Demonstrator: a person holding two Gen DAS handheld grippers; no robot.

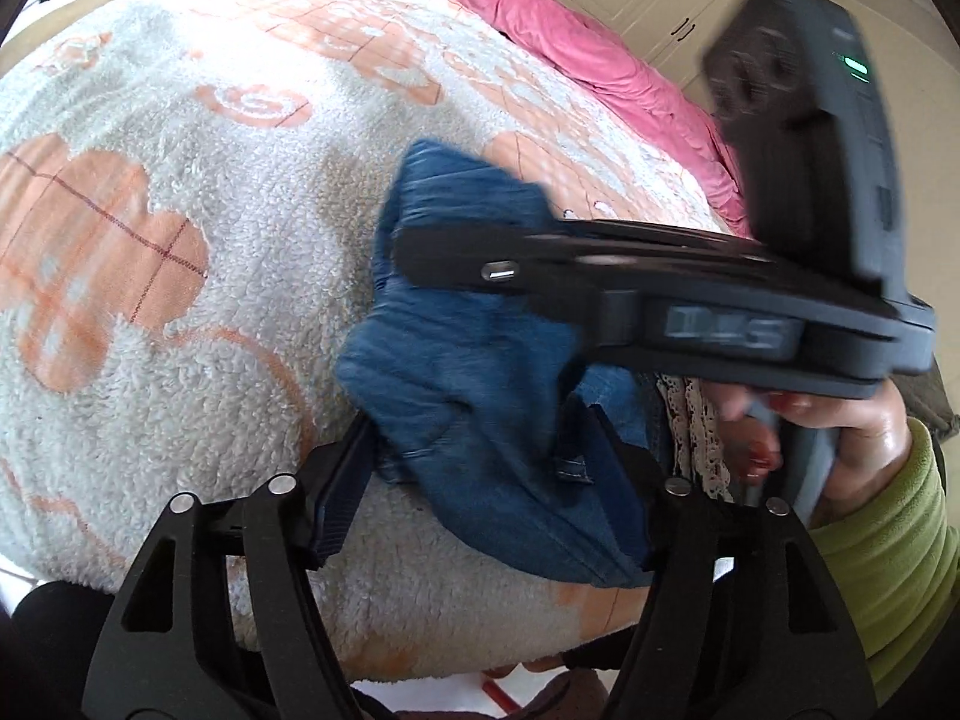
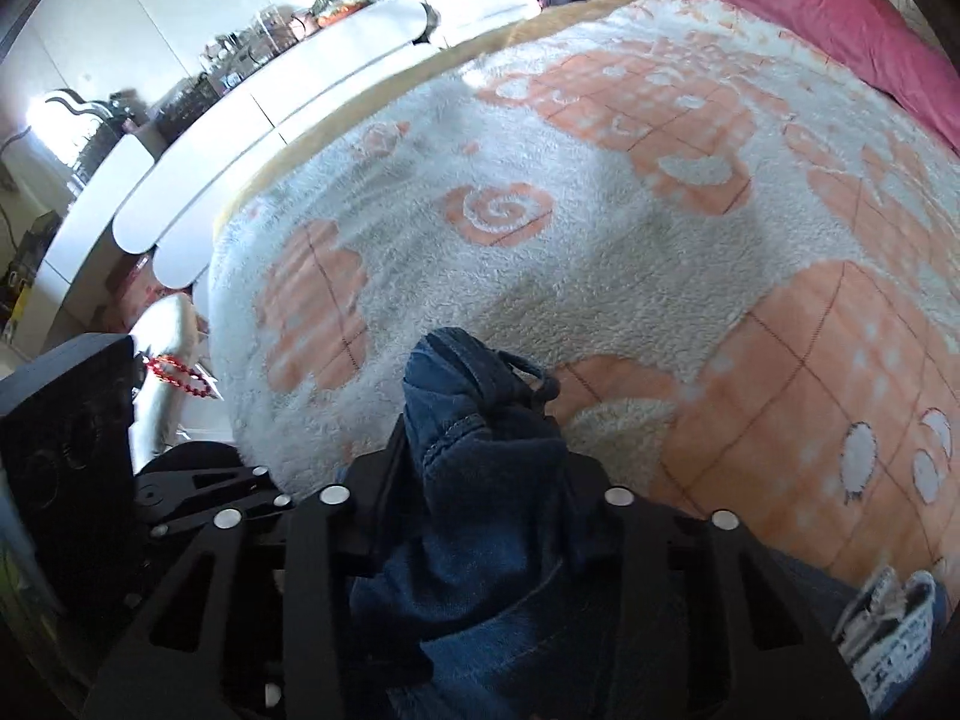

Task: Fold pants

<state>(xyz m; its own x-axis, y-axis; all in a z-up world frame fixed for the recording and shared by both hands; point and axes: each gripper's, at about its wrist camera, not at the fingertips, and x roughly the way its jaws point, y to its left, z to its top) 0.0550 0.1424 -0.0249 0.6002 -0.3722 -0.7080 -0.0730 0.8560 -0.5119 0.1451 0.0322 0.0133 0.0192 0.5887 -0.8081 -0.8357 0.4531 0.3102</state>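
Note:
The pants [image 1: 480, 396] are blue denim, bunched and lifted above the bed. In the left wrist view my left gripper [image 1: 480, 468] has its fingers apart with the denim draped between them, touching the right finger; grip unclear. My right gripper [image 1: 420, 252] crosses the view from the right, shut on a bunched end of the pants. In the right wrist view the right gripper [image 2: 480, 456] is shut on a wad of denim [image 2: 480, 420] that sticks up between its fingers.
A fluffy white and orange patterned blanket [image 1: 180, 240] covers the bed. A pink quilt [image 2: 840, 30] lies at the far side. White cabinets [image 2: 210, 138] with clutter stand beyond the bed's left edge. The other gripper's body [image 2: 66, 450] is at lower left.

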